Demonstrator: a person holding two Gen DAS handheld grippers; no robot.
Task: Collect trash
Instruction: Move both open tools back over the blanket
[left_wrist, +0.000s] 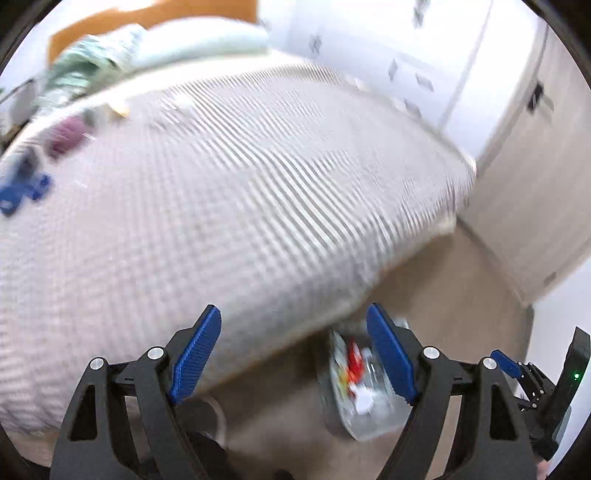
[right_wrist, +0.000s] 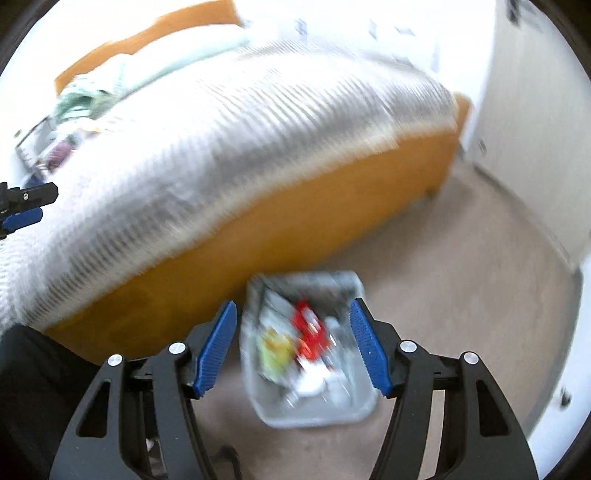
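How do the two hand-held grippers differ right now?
The left hand-held gripper stands wider open than the right hand-held gripper. The left frames the bed edge, the bin off to one side; the right frames the bin squarely. Both are empty, with blue pads.

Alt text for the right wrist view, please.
Open right gripper, nothing held, hangs over a clear bin of trash on the carpet beside a bed with a striped white cover. The picture is motion-blurred.
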